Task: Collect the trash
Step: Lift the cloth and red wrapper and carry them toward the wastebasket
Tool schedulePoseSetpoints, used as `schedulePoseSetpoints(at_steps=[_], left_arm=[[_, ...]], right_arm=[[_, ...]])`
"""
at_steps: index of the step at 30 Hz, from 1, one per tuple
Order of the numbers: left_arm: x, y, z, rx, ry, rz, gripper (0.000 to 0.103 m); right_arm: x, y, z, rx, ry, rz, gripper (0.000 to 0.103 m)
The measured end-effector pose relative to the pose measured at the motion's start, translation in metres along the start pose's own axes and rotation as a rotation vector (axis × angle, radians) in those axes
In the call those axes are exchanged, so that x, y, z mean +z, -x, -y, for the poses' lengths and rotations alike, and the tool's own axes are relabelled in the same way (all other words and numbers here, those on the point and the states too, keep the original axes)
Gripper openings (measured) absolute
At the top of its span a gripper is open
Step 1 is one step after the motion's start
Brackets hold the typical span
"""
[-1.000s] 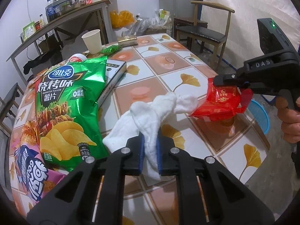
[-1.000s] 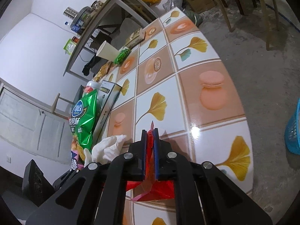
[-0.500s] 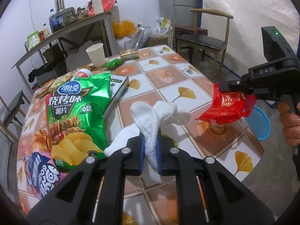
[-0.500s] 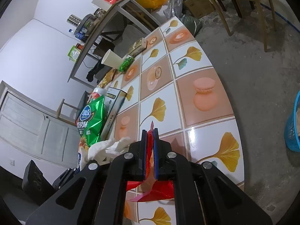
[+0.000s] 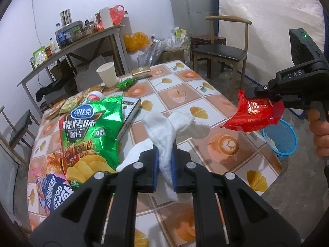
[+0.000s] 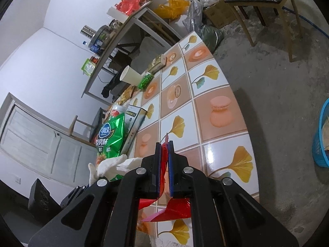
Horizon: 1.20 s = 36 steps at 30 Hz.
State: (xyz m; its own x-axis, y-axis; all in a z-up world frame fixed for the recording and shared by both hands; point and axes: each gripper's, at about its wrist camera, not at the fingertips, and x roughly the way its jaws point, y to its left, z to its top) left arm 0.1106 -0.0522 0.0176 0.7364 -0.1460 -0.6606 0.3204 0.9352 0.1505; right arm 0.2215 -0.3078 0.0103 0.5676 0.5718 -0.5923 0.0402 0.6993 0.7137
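Observation:
My left gripper (image 5: 164,154) is shut on a crumpled white tissue (image 5: 170,127), which hangs above the tiled table (image 5: 185,94). The same white tissue (image 6: 111,165) shows at the lower left of the right wrist view. My right gripper (image 6: 164,146) is shut on a red snack wrapper (image 6: 164,158). In the left wrist view that red wrapper (image 5: 253,115) hangs in the air off the table's right edge, pinched by the right gripper (image 5: 261,94), with a hand (image 5: 320,131) on its grip. A blue trash basket (image 5: 281,138) stands on the floor below the wrapper.
On the table lie a green chip bag (image 5: 90,131), a blue-and-pink snack bag (image 5: 53,193), a white box (image 5: 129,111), a paper cup (image 5: 107,76), a small green packet (image 5: 126,82) and a gold pack (image 5: 141,72). A wooden chair (image 5: 222,49) and a cluttered side table (image 5: 67,47) stand behind.
Both grippers have risen with their loads. The tissue has lifted off the table, and the red wrapper has moved up and out past the table's right edge.

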Motion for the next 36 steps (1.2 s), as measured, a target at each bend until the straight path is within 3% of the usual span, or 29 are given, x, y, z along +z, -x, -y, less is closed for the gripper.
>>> schedulePoseSetpoints(at_steps=[25, 36], left_arm=[[0.018, 0.034, 0.042, 0.017, -0.090, 0.092, 0.009], [0.028, 0.040, 0.075, -0.032, -0.163, 0.127, 0.009]], right_arm=[[-0.010, 0.078, 0.021, 0.014, -0.027, 0.114, 0.006], [-0.017, 0.118, 0.042, -0.004, -0.061, 0.181, 0.006]])
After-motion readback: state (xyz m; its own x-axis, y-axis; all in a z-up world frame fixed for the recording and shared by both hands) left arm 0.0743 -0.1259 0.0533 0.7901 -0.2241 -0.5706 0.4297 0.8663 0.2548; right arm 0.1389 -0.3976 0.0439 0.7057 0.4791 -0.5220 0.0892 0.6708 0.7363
